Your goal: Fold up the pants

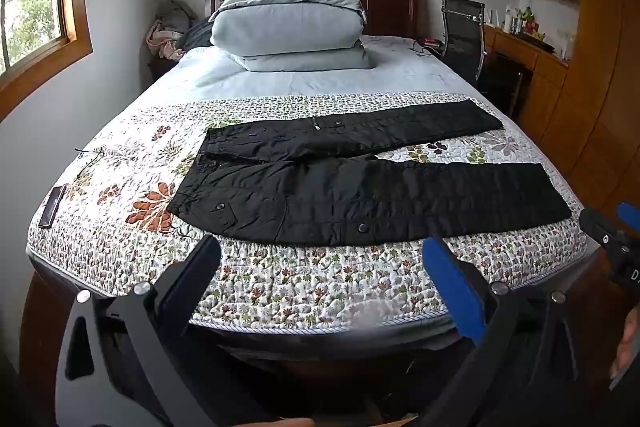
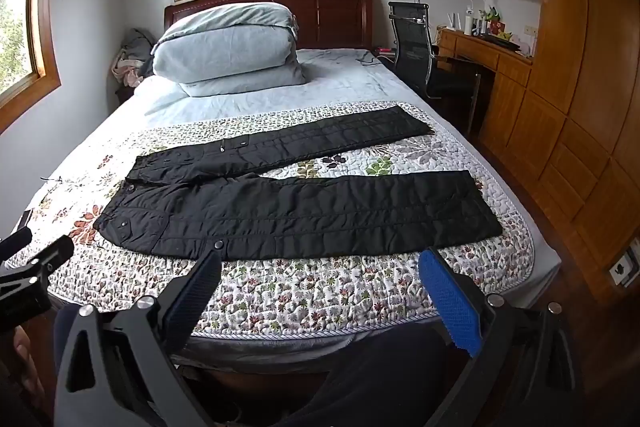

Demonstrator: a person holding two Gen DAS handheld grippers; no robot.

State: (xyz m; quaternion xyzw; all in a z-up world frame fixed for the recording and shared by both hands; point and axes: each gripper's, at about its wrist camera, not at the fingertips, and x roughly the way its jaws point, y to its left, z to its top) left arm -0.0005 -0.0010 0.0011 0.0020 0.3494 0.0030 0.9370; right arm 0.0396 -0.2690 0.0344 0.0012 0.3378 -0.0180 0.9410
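Black quilted pants (image 1: 360, 187) lie flat on the floral quilt (image 1: 280, 275), waist to the left, both legs spread apart toward the right. They also show in the right wrist view (image 2: 300, 211). My left gripper (image 1: 320, 251) is open and empty, held over the bed's near edge just short of the pants' front hem. My right gripper (image 2: 320, 259) is open and empty, likewise just short of the near leg. The right gripper also shows at the right edge of the left wrist view (image 1: 616, 231).
A stack of grey-blue folded bedding (image 1: 288, 27) sits at the head of the bed. A dark phone (image 1: 52, 207) lies at the quilt's left edge. A black office chair (image 1: 464, 35) and wooden desk (image 1: 524, 51) stand to the right of the bed.
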